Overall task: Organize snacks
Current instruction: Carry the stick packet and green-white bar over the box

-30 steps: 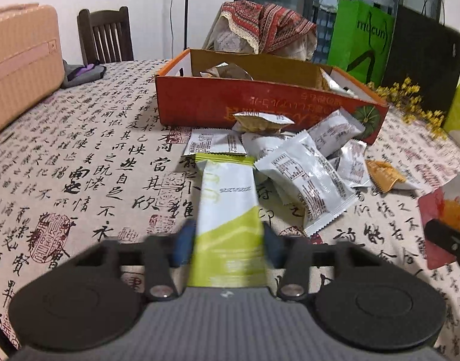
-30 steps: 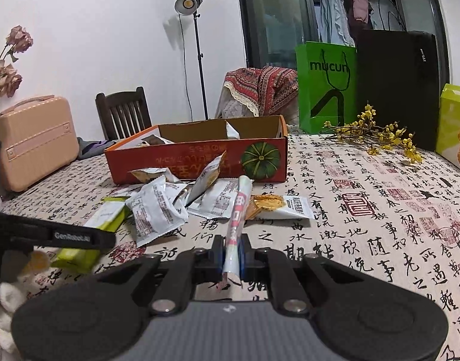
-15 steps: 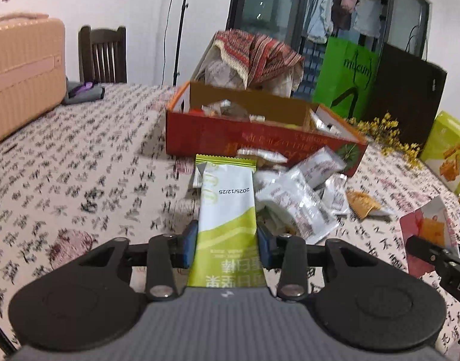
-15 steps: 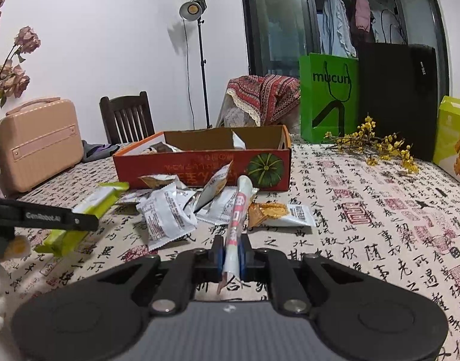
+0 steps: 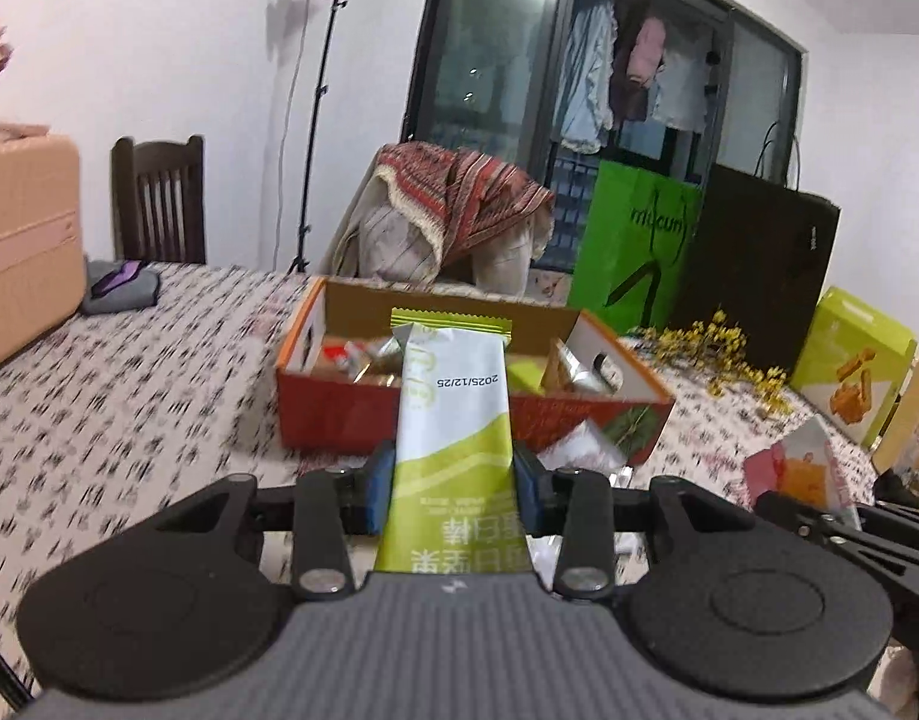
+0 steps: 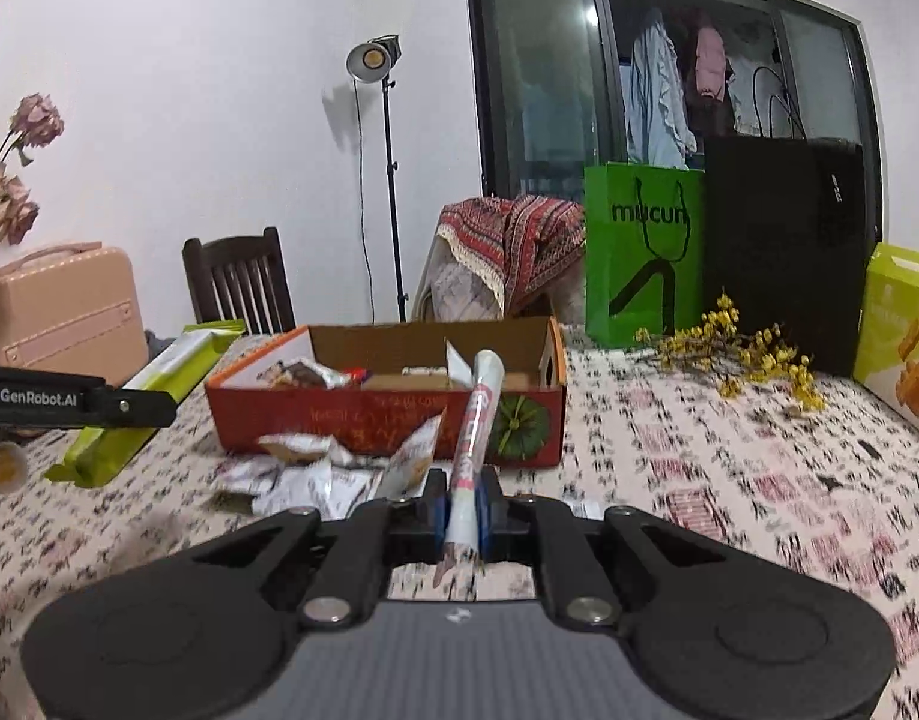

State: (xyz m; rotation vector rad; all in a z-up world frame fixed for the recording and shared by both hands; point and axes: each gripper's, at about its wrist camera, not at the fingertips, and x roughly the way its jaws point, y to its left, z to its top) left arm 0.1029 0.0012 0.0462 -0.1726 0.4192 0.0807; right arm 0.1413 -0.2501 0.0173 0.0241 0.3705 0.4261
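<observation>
My left gripper [image 5: 454, 495] is shut on a green and white snack bar [image 5: 453, 420], held in the air in front of the orange cardboard box [image 5: 339, 414]. The bar also shows in the right wrist view [image 6: 159, 384]. My right gripper [image 6: 462, 504] is shut on a thin red and white snack packet [image 6: 477, 420] held edge-on, above the table and short of the box [image 6: 363, 420]. The box holds several snacks. Several white wrapped snacks [image 6: 315, 474] lie on the table in front of the box.
The table carries a calligraphy-print cloth [image 6: 699, 468]. A pink case [image 6: 63, 306] stands at the left, a green bag [image 6: 642, 258], black bag [image 6: 783, 252], yellow flowers [image 6: 747, 354] and a yellow-green carton [image 6: 903, 336] at the right. A chair [image 6: 237, 282] stands behind.
Both grippers have risen from the table with their snacks and moved toward the box. The left bar now overlaps the box opening in its view.
</observation>
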